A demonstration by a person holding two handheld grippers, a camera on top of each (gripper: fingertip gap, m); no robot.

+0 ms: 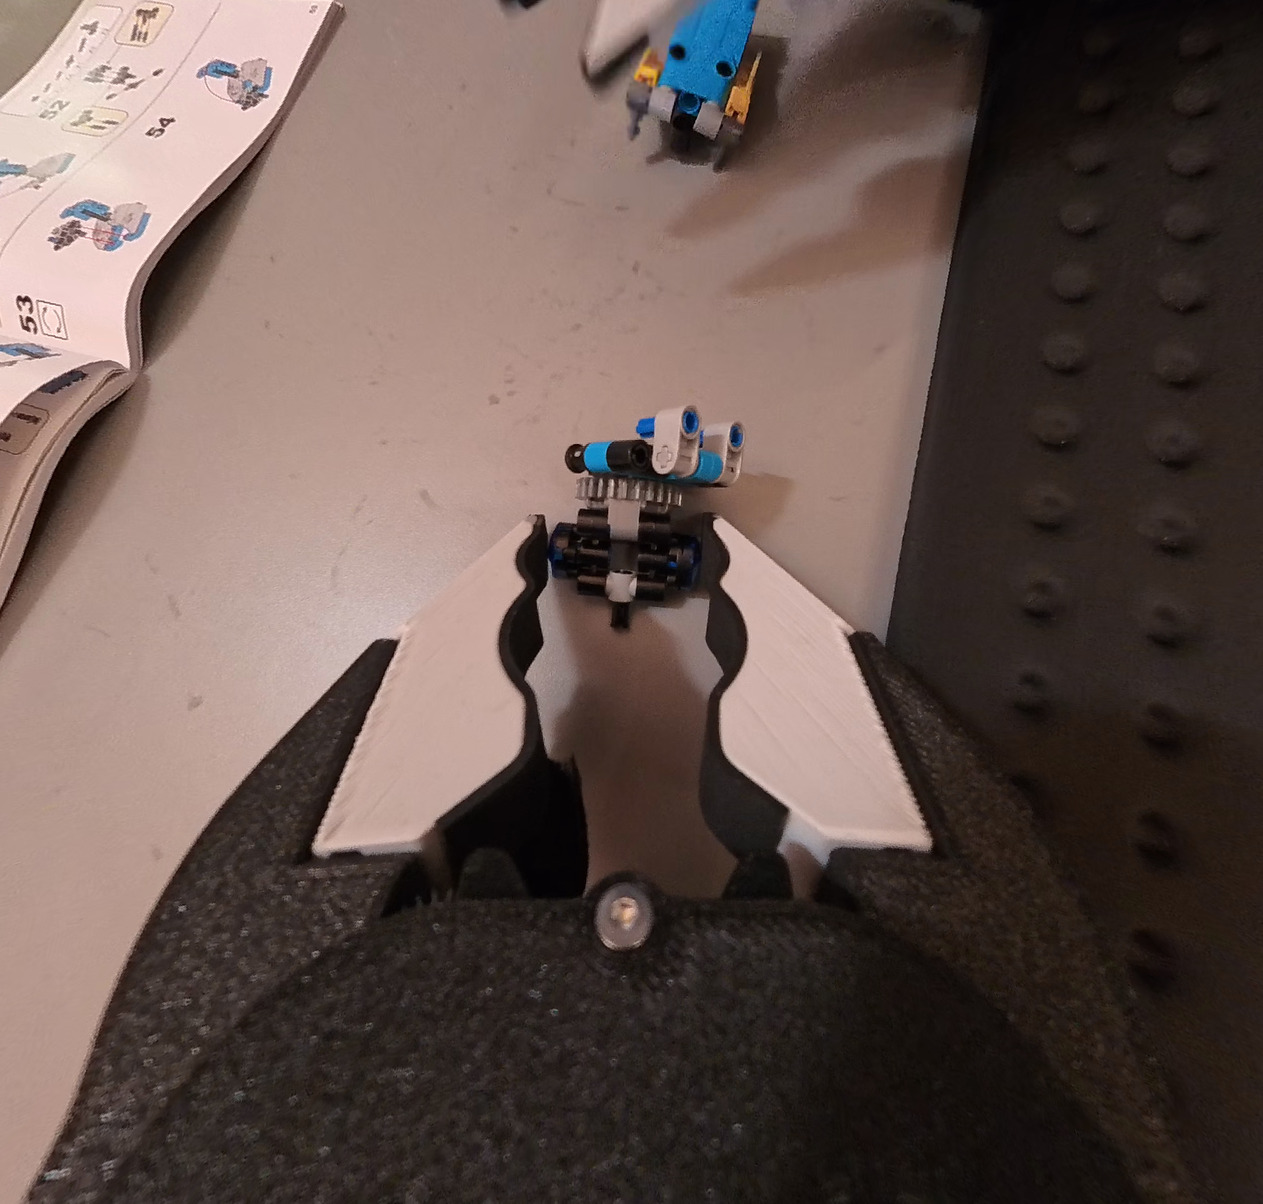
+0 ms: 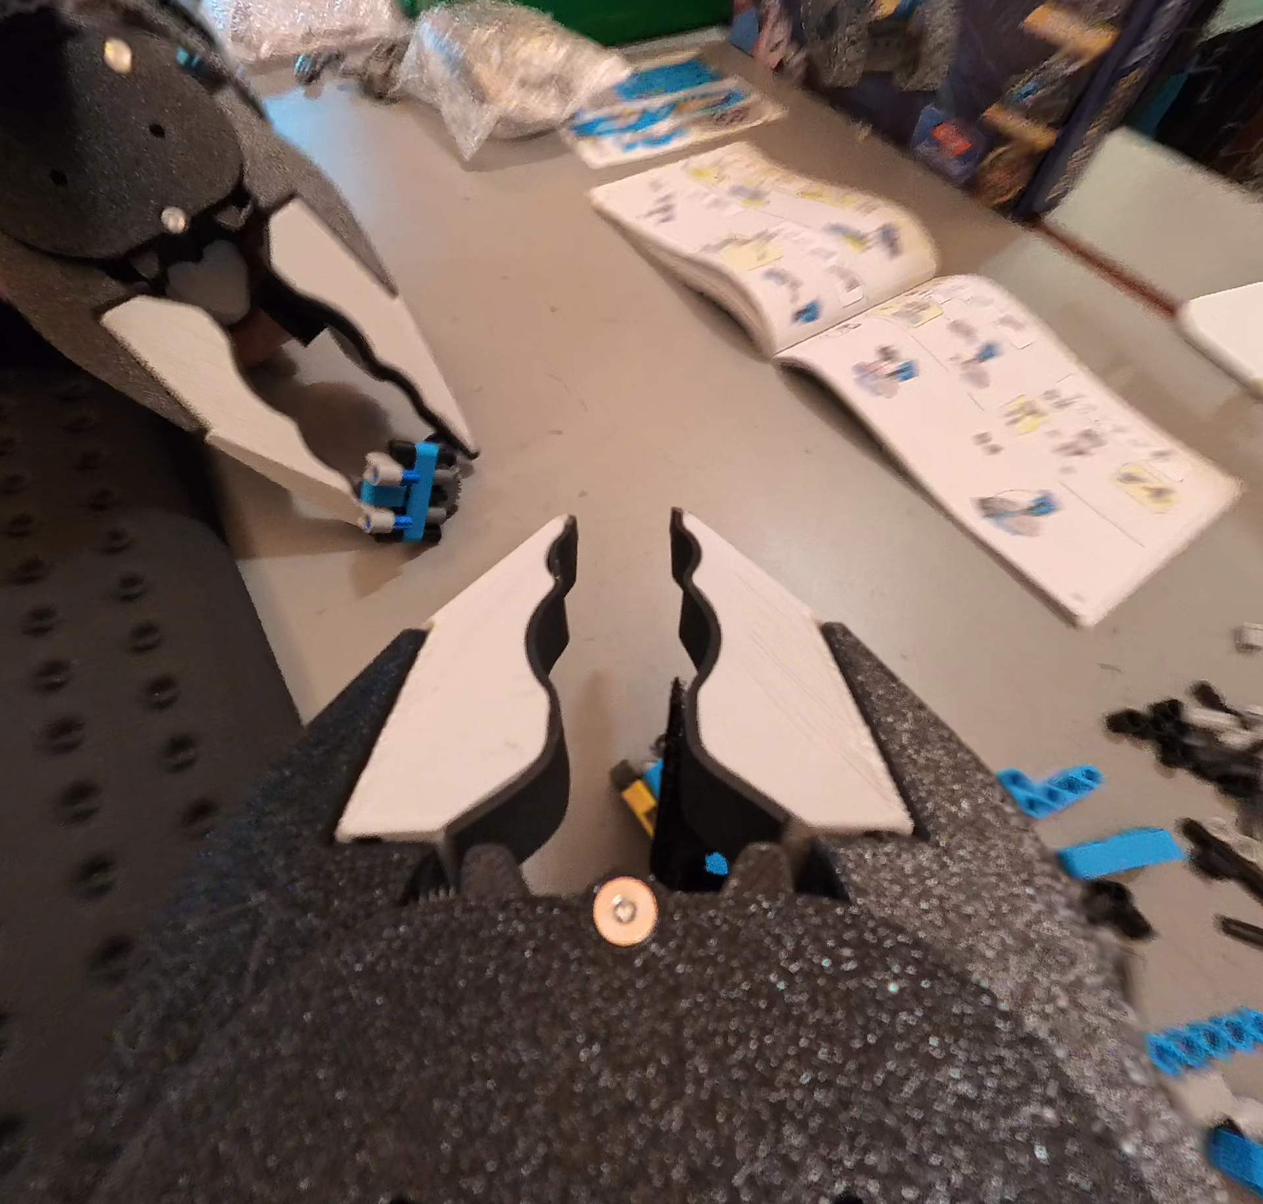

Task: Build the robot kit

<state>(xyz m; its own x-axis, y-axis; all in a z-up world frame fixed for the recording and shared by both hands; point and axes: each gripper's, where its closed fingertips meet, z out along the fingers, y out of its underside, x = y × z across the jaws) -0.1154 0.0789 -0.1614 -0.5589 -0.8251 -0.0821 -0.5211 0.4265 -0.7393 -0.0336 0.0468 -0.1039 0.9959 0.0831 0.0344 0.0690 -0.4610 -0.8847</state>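
Observation:
My left gripper [image 1: 623, 549] is shut on a small black, grey and blue brick assembly [image 1: 625, 556] with a grey gear and blue-and-white connectors on top, low over the grey table [image 1: 410, 420]. The right wrist view shows it too [image 2: 413, 484], gripping that assembly [image 2: 427, 488]. My right gripper [image 2: 622, 522] is open with nothing between its tips. A blue and yellow brick assembly [image 1: 711, 57] lies under it, partly visible near its right finger's base [image 2: 642, 795]. One of its white fingers [image 1: 635, 10] shows blurred beside that assembly.
An open instruction booklet [image 1: 137, 146] [image 2: 888, 351] lies on the table. A dark studded mat [image 1: 1093, 488] [image 2: 102, 693] borders the table. Loose black pieces [image 2: 1196, 747] and blue beams [image 2: 1121, 853] lie at the right. Plastic bags [image 2: 506, 71] and a printed box [image 2: 957, 44] stand at the back. The tips of one gripper are about 11 cm away from the tips of the other.

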